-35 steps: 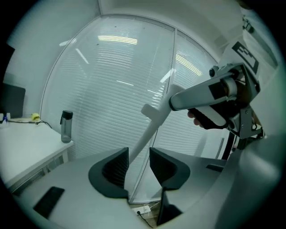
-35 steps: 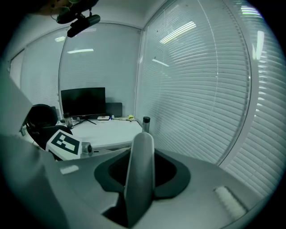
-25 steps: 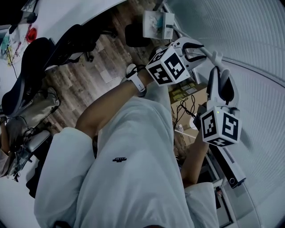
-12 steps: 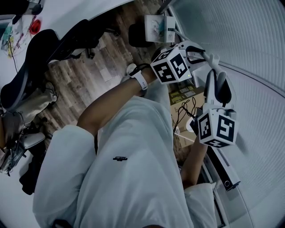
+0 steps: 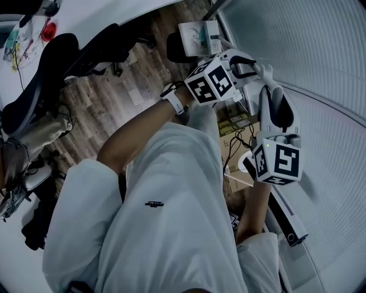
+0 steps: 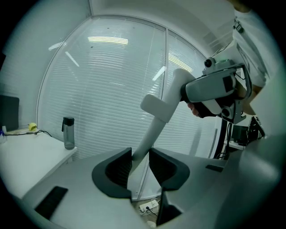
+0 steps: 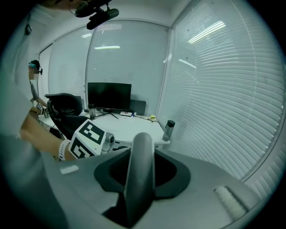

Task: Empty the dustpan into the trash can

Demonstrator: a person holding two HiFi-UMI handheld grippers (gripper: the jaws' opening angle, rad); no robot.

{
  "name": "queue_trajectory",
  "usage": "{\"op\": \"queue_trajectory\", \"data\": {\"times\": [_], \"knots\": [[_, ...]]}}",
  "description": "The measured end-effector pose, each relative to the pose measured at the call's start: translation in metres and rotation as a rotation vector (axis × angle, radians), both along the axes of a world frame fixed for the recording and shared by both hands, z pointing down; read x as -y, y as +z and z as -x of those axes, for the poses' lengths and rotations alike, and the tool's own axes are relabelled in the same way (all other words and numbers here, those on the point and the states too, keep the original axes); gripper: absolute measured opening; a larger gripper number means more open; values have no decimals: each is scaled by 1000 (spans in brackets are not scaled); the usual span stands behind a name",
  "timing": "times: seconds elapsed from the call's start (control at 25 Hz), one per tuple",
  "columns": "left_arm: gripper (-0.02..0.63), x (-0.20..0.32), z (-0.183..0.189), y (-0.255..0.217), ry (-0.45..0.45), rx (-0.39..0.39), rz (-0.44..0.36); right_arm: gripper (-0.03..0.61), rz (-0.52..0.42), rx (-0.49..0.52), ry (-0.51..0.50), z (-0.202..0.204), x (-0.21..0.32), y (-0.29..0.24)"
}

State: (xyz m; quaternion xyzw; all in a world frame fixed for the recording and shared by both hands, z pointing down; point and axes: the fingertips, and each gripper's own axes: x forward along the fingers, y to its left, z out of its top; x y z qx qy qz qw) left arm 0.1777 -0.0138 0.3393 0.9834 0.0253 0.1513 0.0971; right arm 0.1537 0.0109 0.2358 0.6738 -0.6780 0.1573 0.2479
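At the left, a white desk [image 5: 91, 14] and dark office chairs [image 5: 40, 74] are seen above a wooden floor [image 5: 114, 97]. In the middle, the left gripper [image 6: 140, 164] is held out with its jaws wide. They have just been closing a little, and the tip of a pale handle [image 6: 145, 134], presumably the dustpan's, is set loosely between them. Further right, that handle is clamped in the narrow jaws of the right gripper [image 7: 142, 172]. The pan itself is not made out. The right side is closed off by white blinds [image 5: 320, 68].
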Motion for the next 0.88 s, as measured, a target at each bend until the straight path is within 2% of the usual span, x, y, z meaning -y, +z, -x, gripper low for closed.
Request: {"op": "queue_trajectory", "data": {"times": [0.28, 0.48, 0.72, 0.88], "knots": [[124, 5, 17, 0, -108, -15, 29, 115, -21, -79, -127, 22, 0, 3], [127, 8, 34, 5, -145, -2, 37, 115, -42, -134, -223, 45, 2, 6], [133, 16, 60, 16, -240, -5, 99, 115, -59, -150, -309, 75, 10, 12], [133, 18, 75, 18, -258, 1, 95, 115, -61, -200, -375, 87, 9, 17]]}}
